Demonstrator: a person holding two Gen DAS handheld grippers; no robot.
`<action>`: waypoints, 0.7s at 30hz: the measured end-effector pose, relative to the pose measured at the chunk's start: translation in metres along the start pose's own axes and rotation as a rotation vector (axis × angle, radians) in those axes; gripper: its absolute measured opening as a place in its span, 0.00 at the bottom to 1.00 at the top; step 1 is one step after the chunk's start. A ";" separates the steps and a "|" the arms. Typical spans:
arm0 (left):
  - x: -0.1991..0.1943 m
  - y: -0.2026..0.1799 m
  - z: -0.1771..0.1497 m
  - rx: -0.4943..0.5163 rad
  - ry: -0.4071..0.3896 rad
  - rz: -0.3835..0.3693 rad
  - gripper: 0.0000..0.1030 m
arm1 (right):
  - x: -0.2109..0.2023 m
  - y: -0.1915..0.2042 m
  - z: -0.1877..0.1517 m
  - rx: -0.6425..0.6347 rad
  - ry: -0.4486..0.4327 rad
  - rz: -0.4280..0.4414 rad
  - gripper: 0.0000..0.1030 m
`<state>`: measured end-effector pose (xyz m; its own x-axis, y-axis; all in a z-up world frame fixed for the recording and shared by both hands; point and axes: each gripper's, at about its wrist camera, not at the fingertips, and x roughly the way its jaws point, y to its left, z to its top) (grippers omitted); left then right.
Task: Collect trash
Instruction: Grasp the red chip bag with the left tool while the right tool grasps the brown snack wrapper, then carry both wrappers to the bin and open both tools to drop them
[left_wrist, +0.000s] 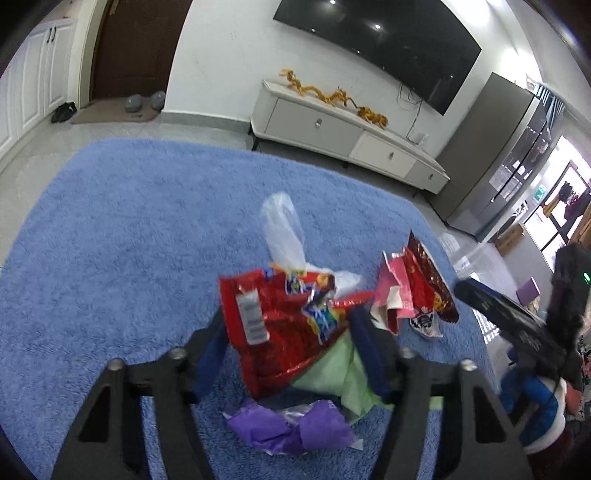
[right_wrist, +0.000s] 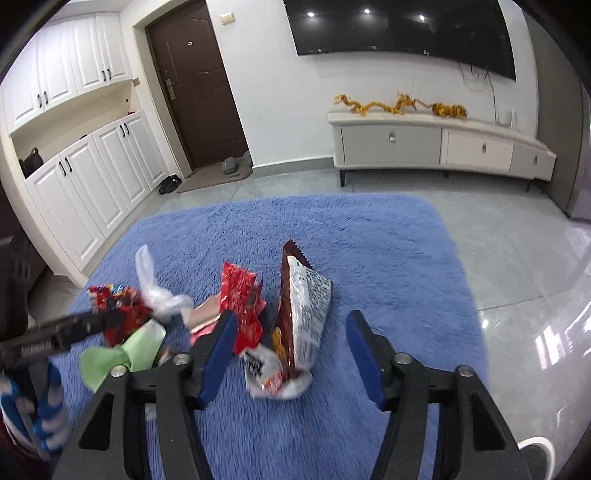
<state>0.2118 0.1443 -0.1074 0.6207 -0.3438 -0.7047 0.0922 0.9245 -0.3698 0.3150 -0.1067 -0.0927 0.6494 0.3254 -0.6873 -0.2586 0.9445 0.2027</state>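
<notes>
Several pieces of trash lie bunched on a blue rug (left_wrist: 129, 240). A red snack bag (left_wrist: 273, 332) stands between the fingers of my left gripper (left_wrist: 288, 343), reaching both pads, though I see no squeeze. Near it are a white plastic bag (left_wrist: 282, 229), green paper (left_wrist: 343, 373) and a purple wrapper (left_wrist: 291, 428). My right gripper (right_wrist: 291, 347) is open around a brown-and-white snack bag (right_wrist: 303, 302), with a gap on each side. A crumpled white wrapper (right_wrist: 273, 376) lies under it, and a red-pink wrapper (right_wrist: 240, 295) sits by the left finger.
A white TV cabinet (right_wrist: 439, 144) with a golden dragon ornament stands beyond the rug, under a wall TV. A brown door (right_wrist: 199, 85) and white cupboards (right_wrist: 92, 177) are at the left, a grey fridge (left_wrist: 495, 155) at the right. Glossy tiles (right_wrist: 517, 266) surround the rug.
</notes>
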 end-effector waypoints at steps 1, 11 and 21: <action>0.002 0.001 -0.001 -0.003 0.006 -0.005 0.47 | 0.008 -0.003 0.001 0.015 0.015 0.002 0.45; -0.025 -0.003 -0.005 0.008 -0.054 -0.041 0.15 | 0.008 -0.017 0.005 0.087 0.016 0.065 0.16; -0.090 -0.038 -0.016 0.100 -0.154 -0.069 0.13 | -0.094 -0.003 -0.011 0.058 -0.133 0.125 0.15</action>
<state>0.1404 0.1372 -0.0398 0.7212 -0.3847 -0.5760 0.2106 0.9140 -0.3468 0.2466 -0.1404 -0.0367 0.7046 0.4400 -0.5566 -0.3044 0.8961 0.3230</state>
